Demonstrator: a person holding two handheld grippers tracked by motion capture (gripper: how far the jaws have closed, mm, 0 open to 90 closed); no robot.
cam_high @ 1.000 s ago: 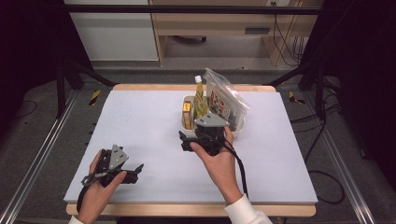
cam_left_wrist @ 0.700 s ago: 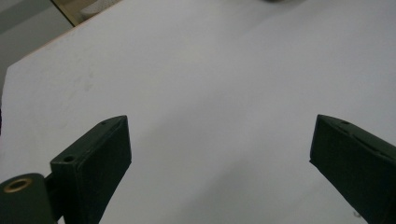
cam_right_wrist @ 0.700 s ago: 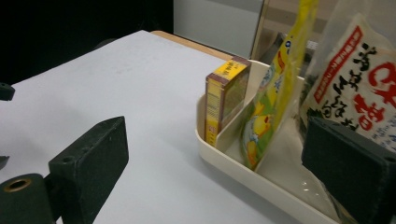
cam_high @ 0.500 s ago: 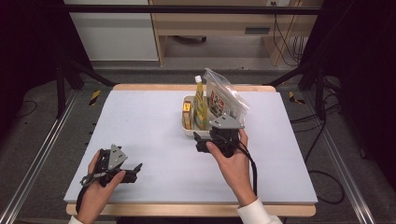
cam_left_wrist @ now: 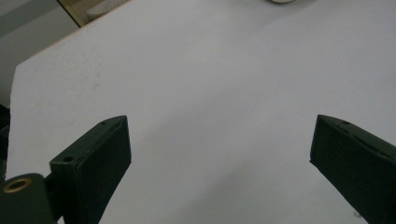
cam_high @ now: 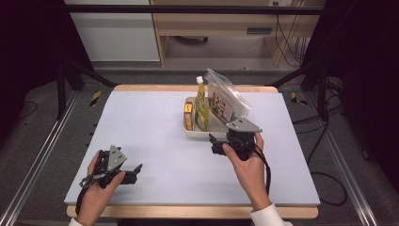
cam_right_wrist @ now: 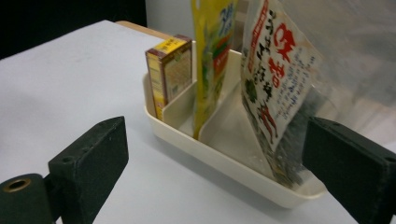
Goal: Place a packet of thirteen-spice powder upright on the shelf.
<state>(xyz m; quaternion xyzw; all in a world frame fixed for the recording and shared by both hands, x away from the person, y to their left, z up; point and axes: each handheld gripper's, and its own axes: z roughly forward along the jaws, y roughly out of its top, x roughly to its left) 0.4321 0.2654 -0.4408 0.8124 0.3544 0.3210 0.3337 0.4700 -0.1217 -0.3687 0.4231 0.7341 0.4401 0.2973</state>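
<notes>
A white divided tray (cam_high: 190, 132) stands at the back middle of the table. It holds a small yellow-brown box (cam_high: 188, 114), a tall yellow bottle (cam_high: 201, 104) and a clear bag with a red label (cam_high: 225, 101). My right gripper (cam_high: 215, 144) is open just in front of the tray's near right corner, with nothing between its fingers. In the right gripper view its open jaws (cam_right_wrist: 217, 135) frame the tray (cam_right_wrist: 224, 161), the box (cam_right_wrist: 170, 70), the bottle (cam_right_wrist: 212, 56) and the bag (cam_right_wrist: 275, 79). My left gripper (cam_high: 135, 170) rests open near the front left; its view (cam_left_wrist: 219, 135) looks across bare table.
The white table top (cam_high: 150, 122) stretches wide to the left of the tray. A sliver of the tray (cam_left_wrist: 280, 1) peeks in at the top edge of the left gripper view. Dark stands and cables flank the table on the floor.
My right gripper has slid to the right along the front of the tray, towards its right corner. The left gripper has stayed where it was.
</notes>
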